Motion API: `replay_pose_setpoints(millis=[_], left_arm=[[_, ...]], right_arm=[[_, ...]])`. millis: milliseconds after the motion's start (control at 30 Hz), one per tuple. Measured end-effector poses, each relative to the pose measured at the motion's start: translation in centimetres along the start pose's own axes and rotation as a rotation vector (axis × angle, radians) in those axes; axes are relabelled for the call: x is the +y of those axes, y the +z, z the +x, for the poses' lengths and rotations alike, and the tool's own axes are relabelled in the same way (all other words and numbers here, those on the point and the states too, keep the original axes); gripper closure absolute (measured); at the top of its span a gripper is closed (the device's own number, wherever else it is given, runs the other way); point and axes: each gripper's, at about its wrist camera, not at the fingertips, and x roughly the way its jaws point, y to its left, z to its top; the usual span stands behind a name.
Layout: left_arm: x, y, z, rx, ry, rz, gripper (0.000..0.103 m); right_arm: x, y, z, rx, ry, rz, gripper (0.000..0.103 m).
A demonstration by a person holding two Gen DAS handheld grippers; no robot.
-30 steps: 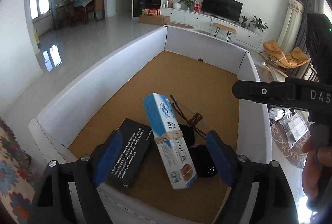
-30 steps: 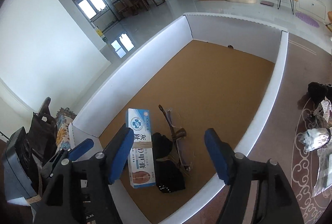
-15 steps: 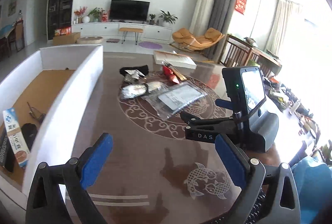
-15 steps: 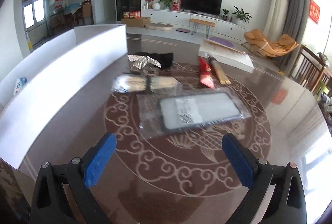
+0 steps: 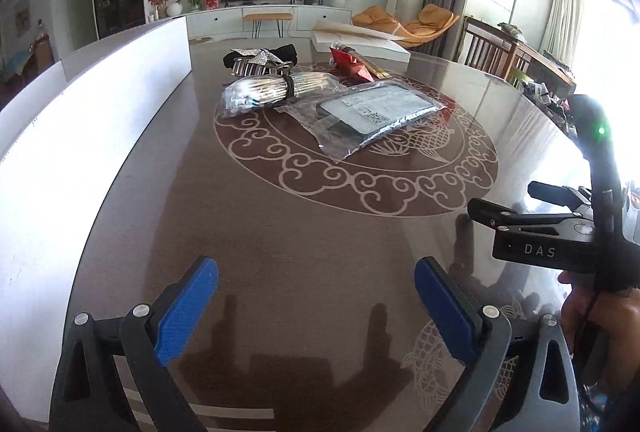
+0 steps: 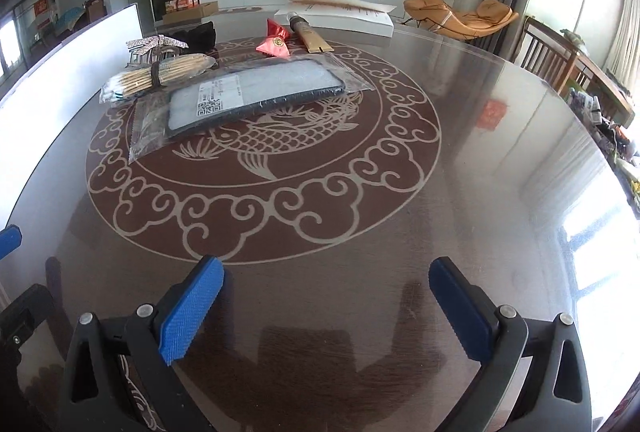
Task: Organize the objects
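Both grippers hang over bare, glossy brown table (image 6: 500, 192), nothing between the blue pads: left gripper (image 5: 316, 306) spread wide, its jaws opened earlier in the last second; right gripper (image 6: 326, 306) likewise fully spread, jaws only just finished opening. Loose items sit well ahead of both tools on the far half of the table: bagged dark case with white label (image 6: 256, 94), touching it the bundle of sticks in clear wrap (image 6: 156, 76), behind these a silver-and-black piece (image 5: 260, 58), red pouch (image 6: 276, 42) and gold tube (image 6: 310, 32). White box wall (image 5: 80, 136) runs along the table's left side; interior not visible
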Motion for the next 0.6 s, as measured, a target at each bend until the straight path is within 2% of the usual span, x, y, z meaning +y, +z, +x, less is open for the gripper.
replay_pose_setpoints(millis=[167,333,600], left_arm=[[0.6,0.1,0.9,0.017,0.044,0.012,0.003],[1.1,0.0,1.7,0.05,0.059,-0.006,0.003],[0.6,-0.1,2.4,0.088,0.091,0.021,0.003]], right_arm=[[-0.9,-0.1,0.4,0.022,0.053,0.045,0.0],[-0.7,0.0,0.4,0.023,0.047,0.042,0.0],[-0.7,0.0,0.4,0.023,0.047,0.042,0.0]])
